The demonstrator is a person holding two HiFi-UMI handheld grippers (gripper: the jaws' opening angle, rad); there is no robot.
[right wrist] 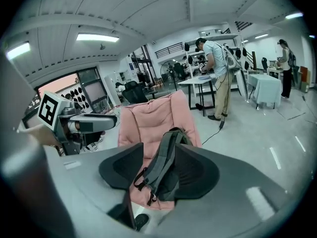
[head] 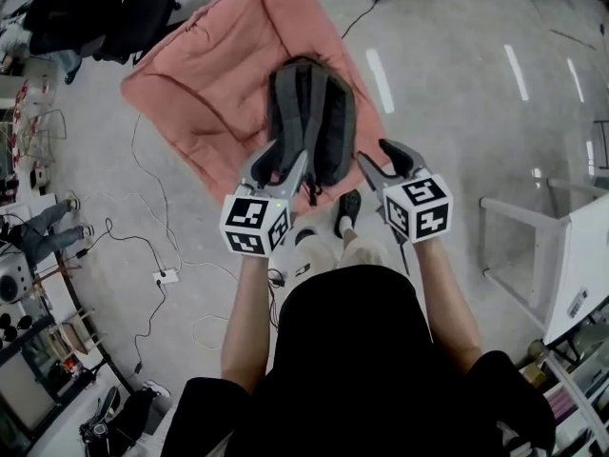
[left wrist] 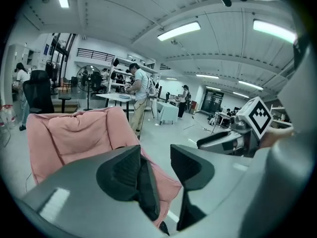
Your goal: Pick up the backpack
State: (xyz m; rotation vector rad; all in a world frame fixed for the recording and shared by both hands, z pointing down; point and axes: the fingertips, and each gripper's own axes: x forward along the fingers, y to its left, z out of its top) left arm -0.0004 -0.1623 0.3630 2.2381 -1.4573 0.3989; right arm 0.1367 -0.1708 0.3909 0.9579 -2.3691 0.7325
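Right tool [right wrist: 159,173]: jaws apart, nothing between the pads; the backpack [right wrist: 167,157] shows through the gap but well beyond it, no contact. Left tool [left wrist: 154,168]: jaws also apart and empty; past the gap only a dark sliver against pink, probably the bag's edge. In the head view both tools are held out in front of the person, side by side; each carries a white cube with black square markers [head: 255,224]; tool bodies are grey hard plastic, pads dark and ribbed-looking.

Progress, as a judgement: approach stage only; no grasp, bag not lifted; left to do are reaching the bag, closing on a strap or the top loop, then raising it.

Backpack lies on the pink padded seat [head: 205,93], strap side up, top end away from the person; dark grey woven fabric, soft and slumped, rounded oblong outline; two padded shoulder straps [head: 303,103] run along it, with thin webbing tails and small buckles at the lower end. It looks light and floppy, so it will likely sag when lifted by one point; the straps are the easiest handles.

Seat is quilted pink cloth, stitched into panels, soft, rumpled at the edges, back part tilted up in the gripper views.

Floor [head: 457,112] is smooth pale grey, slightly glossy, with short white strips; thin cables [head: 143,246] and a white power strip [head: 166,276] trail off to the left.
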